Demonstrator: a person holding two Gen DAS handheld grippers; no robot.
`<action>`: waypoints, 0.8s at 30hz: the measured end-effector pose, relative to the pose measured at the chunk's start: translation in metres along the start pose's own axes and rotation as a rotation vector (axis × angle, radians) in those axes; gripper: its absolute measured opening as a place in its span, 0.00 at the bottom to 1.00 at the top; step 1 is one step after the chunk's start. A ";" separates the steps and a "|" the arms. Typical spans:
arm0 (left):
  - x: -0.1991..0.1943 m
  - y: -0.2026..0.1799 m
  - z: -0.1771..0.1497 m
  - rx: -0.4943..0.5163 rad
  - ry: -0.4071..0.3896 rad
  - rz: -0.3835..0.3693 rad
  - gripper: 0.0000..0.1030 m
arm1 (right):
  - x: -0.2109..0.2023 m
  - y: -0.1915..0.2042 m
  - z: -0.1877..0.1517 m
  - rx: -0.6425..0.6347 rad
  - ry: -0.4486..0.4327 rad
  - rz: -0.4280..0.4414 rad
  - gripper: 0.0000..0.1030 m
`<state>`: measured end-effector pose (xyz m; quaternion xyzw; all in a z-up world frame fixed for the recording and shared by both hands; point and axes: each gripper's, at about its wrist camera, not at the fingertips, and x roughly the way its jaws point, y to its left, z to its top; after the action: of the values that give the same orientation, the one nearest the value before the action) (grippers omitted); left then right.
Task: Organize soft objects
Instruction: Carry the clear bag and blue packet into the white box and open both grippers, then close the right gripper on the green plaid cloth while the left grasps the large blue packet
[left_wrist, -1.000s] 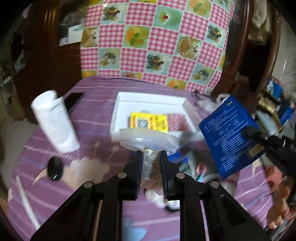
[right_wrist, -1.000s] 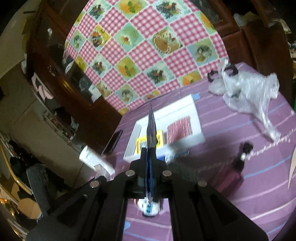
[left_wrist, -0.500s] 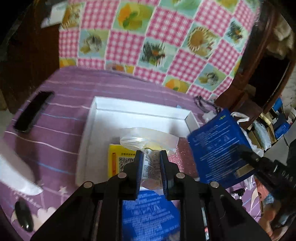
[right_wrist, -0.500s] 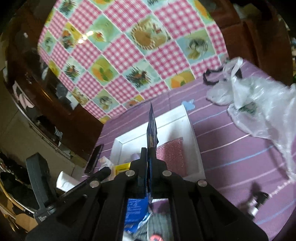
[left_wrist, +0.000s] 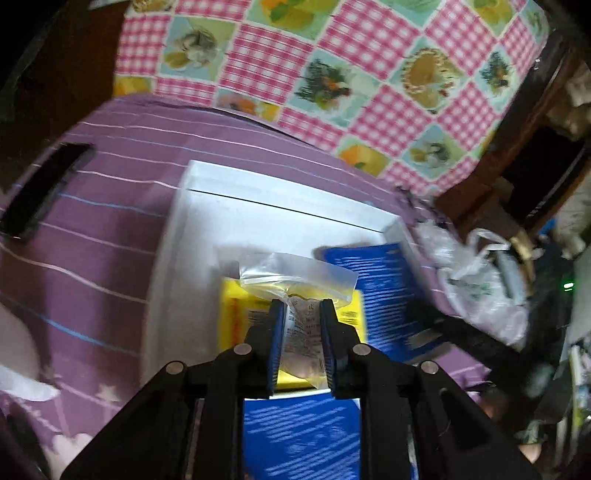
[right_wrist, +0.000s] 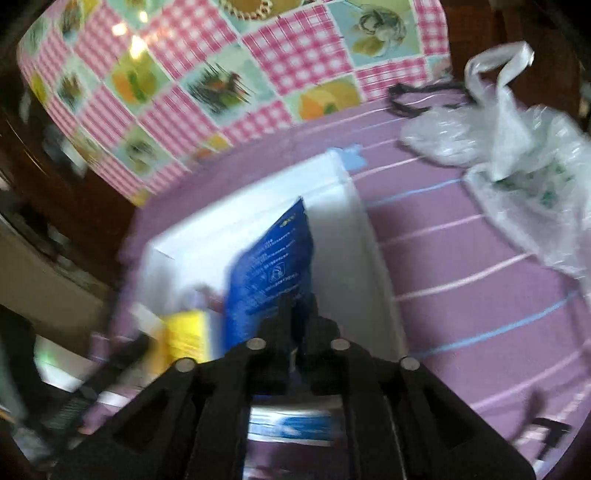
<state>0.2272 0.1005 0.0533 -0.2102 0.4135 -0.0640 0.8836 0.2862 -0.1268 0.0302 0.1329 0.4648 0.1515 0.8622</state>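
**Two pouches held over the white tray**

The left gripper (left_wrist: 302, 317) has its jaws clenched on one clear plastic pouch (left_wrist: 295, 275), which projects forward from between them above one yellow packet (left_wrist: 236, 317) lying in the white tray (left_wrist: 258, 221). The right gripper (right_wrist: 297, 314) grasps one blue pouch (right_wrist: 273, 266), its upper part tilted over the tray interior. A second blue pouch (left_wrist: 299, 435) lies on the purple worktop (left_wrist: 85, 258) just before the tray.

Dim indoor light | glare spots on checked cloth (right_wrist: 136, 44) | heavy motion blur, esp. right view | fisheye bending + dark corners at edges
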 end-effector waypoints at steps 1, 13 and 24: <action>0.001 -0.003 -0.001 0.008 -0.003 -0.013 0.27 | -0.002 0.001 -0.002 -0.016 -0.001 -0.028 0.22; -0.046 -0.038 -0.002 0.112 -0.231 0.104 0.79 | -0.090 0.000 -0.020 -0.064 -0.170 0.035 0.72; -0.062 -0.057 -0.045 0.202 -0.292 0.226 0.79 | -0.118 -0.006 -0.061 -0.112 -0.067 -0.036 0.72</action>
<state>0.1568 0.0527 0.0955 -0.0800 0.2933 0.0256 0.9523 0.1745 -0.1725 0.0853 0.0814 0.4286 0.1573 0.8860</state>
